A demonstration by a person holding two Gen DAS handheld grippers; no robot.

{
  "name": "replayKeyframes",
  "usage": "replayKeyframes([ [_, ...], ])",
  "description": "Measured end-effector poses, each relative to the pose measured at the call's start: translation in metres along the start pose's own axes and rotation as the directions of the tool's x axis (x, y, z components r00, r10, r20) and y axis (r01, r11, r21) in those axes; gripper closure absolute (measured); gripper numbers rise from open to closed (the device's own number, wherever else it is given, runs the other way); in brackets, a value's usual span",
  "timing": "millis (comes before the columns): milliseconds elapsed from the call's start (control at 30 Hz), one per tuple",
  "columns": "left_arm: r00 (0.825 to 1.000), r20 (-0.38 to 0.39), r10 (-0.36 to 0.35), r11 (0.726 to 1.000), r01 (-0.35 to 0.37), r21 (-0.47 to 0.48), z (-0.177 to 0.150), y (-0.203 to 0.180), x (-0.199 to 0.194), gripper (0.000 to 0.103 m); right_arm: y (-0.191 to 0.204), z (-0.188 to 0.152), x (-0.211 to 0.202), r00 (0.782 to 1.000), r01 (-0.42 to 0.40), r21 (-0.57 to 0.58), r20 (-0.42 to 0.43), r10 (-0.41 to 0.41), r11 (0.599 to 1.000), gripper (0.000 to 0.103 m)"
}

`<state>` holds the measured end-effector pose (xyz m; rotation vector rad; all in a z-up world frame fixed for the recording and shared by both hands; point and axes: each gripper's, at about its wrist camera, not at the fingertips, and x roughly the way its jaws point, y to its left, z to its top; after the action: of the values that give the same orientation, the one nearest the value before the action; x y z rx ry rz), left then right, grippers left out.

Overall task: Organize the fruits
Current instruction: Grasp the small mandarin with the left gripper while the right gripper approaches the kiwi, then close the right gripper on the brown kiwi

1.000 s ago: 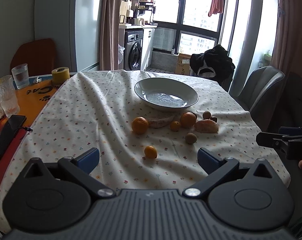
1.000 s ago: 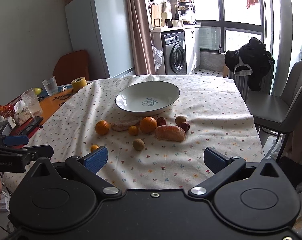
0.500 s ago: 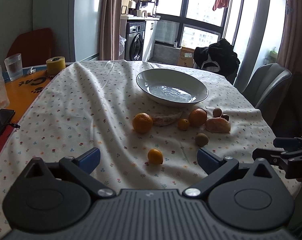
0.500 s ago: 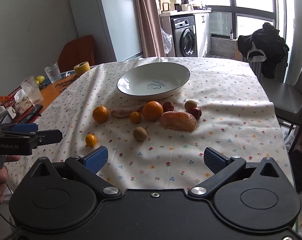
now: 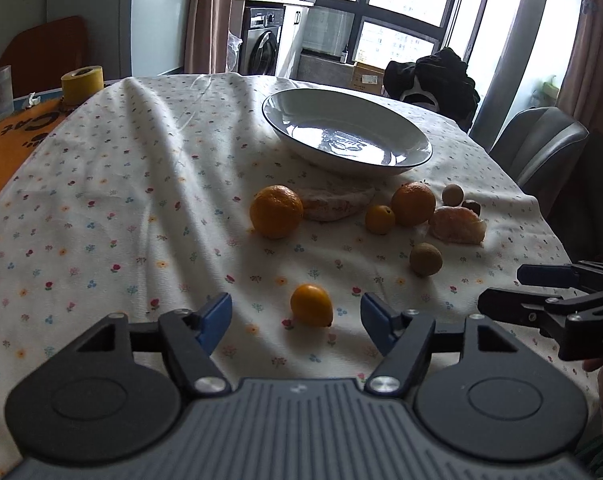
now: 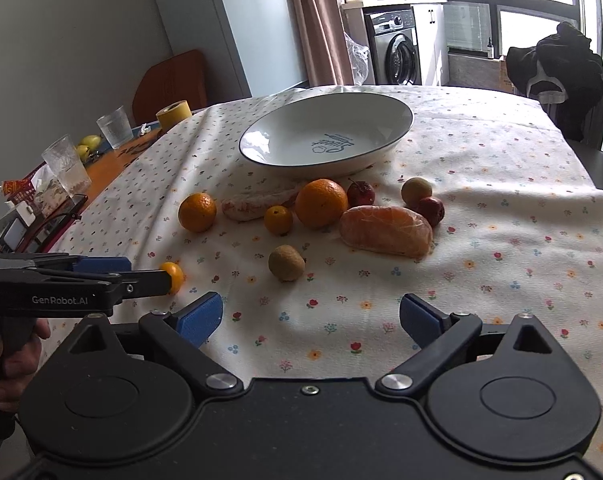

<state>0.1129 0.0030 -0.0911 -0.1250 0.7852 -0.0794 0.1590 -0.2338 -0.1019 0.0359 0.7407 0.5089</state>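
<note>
A white bowl (image 5: 381,164) stands empty on the flowered tablecloth. In front of it lie two oranges (image 5: 276,211) (image 5: 413,204), two peeled citrus pieces (image 5: 457,225) (image 5: 333,206), a small orange (image 5: 379,219), a brown kiwi (image 5: 425,259) and small round fruits. A kumquat (image 5: 311,305) lies nearest, just ahead of my left gripper (image 5: 295,318), which is open around it without touching. My right gripper (image 6: 310,318) is open and empty, short of the kiwi (image 6: 286,263). In the right wrist view a left gripper finger half hides the kumquat (image 6: 175,274).
At the left, on the bare orange table, stand glasses (image 6: 115,126), a yellow tape roll (image 5: 82,84), a phone (image 6: 67,212) and snack packs. A grey chair (image 5: 541,140) and a chair draped with black clothing (image 6: 557,64) stand at the far right.
Both grippers have moved forward and lower over the table. The kumquat now lies between the left gripper's open fingers. No fruit has moved.
</note>
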Motion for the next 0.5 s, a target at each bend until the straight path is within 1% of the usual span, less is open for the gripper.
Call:
replayKeyframes([
  [67, 1.000, -0.016, 0.001, 1.000, -0.001, 0.004, 0.000, 0.000, 0.006, 0.042, 0.000, 0.002, 0.008, 1.000, -0.008, 0.001, -0.006, 0.008, 1.000, 0.012],
  [133, 1.000, -0.022, -0.003, 1.000, 0.003, 0.003, 0.000, 0.000, 0.010, 0.046, -0.001, 0.004, 0.016, 1.000, -0.015, 0.000, -0.022, 0.015, 1.000, 0.026],
  [200, 1.000, -0.014, -0.001, 1.000, 0.001, 0.013, 0.001, 0.000, 0.012, 0.048, -0.003, 0.005, 0.023, 0.999, -0.028, 0.013, -0.037, 0.028, 1.000, 0.030],
  [233, 1.000, -0.013, 0.002, 1.000, -0.001, 0.019, 0.001, 0.000, 0.013, 0.049, -0.003, 0.005, 0.027, 0.999, -0.032, 0.011, -0.042, 0.033, 0.999, 0.034],
  [267, 1.000, -0.012, 0.004, 1.000, -0.004, 0.021, 0.001, 0.000, 0.014, 0.052, -0.003, 0.006, 0.029, 0.999, -0.034, 0.006, -0.040, 0.035, 0.999, 0.035],
  [300, 1.000, -0.014, 0.009, 1.000, -0.008, 0.021, 0.003, 0.000, 0.014, 0.059, -0.002, 0.006, 0.030, 0.999, -0.032, -0.002, -0.035, 0.032, 0.999, 0.036],
  [333, 1.000, -0.016, 0.004, 1.000, -0.003, 0.022, 0.003, 0.000, 0.014, 0.063, 0.000, 0.007, 0.031, 0.999, -0.031, -0.008, -0.033, 0.030, 0.999, 0.037],
  [367, 1.000, -0.017, 0.000, 1.000, 0.000, 0.023, 0.004, 0.000, 0.015, 0.071, 0.001, 0.008, 0.032, 0.999, -0.034, -0.013, -0.030, 0.033, 0.999, 0.038],
  [400, 1.000, -0.016, 0.007, 1.000, -0.006, 0.023, 0.004, 0.000, 0.016, 0.076, 0.001, 0.008, 0.034, 0.999, -0.038, -0.016, -0.029, 0.038, 0.999, 0.040],
  [467, 1.000, -0.014, 0.011, 1.000, -0.010, 0.025, 0.005, 0.001, 0.016, 0.080, 0.002, 0.010, 0.037, 0.999, -0.031, -0.032, -0.023, 0.030, 0.999, 0.045],
  [500, 1.000, -0.013, 0.007, 1.000, -0.007, 0.024, 0.005, 0.001, 0.016, 0.081, 0.003, 0.010, 0.038, 0.999, -0.031, -0.042, -0.023, 0.030, 0.999, 0.050],
])
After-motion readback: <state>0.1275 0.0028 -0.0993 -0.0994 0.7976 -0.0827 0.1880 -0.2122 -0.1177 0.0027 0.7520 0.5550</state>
